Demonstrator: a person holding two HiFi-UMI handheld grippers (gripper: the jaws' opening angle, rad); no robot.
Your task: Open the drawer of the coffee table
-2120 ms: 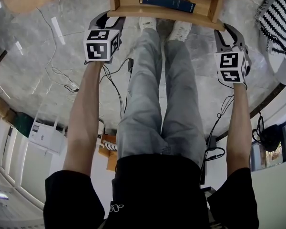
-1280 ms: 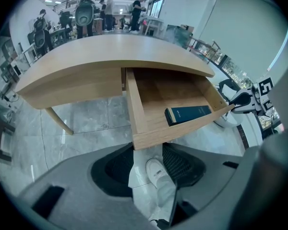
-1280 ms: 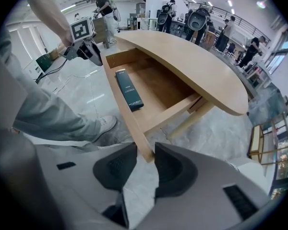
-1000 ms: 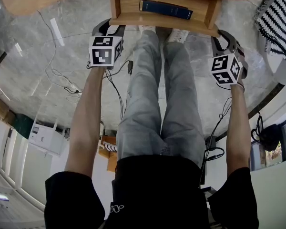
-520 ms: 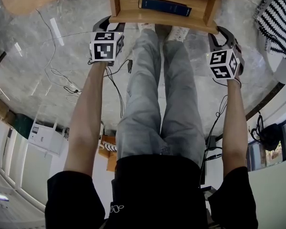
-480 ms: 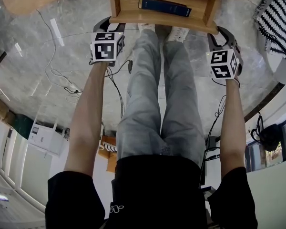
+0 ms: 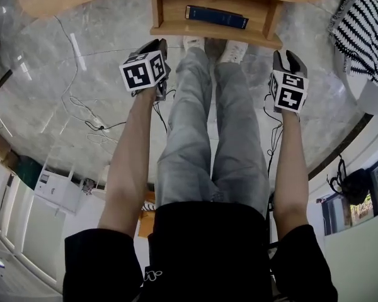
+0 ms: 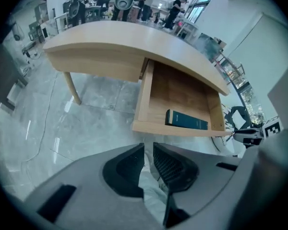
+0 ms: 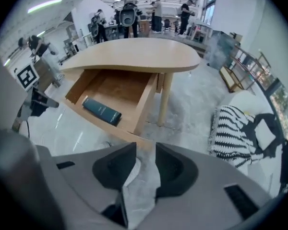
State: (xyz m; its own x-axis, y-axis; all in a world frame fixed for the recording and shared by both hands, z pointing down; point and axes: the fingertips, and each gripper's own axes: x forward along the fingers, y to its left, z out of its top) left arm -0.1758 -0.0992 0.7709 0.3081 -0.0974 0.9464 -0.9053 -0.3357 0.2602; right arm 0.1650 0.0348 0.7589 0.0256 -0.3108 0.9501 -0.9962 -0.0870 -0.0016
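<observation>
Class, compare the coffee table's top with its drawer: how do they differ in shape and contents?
The tabletop has a curved, rounded outline; the drawer is a straight-sided box. The tabletop shows nothing on it; the drawer, pulled out, holds a dark blue book. Both are light wood.

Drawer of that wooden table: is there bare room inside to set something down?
Yes. The drawer floor is bare behind the book, back to the table top's edge. The strip along the front wall is crowded by the book. The table top is bare too.
</observation>
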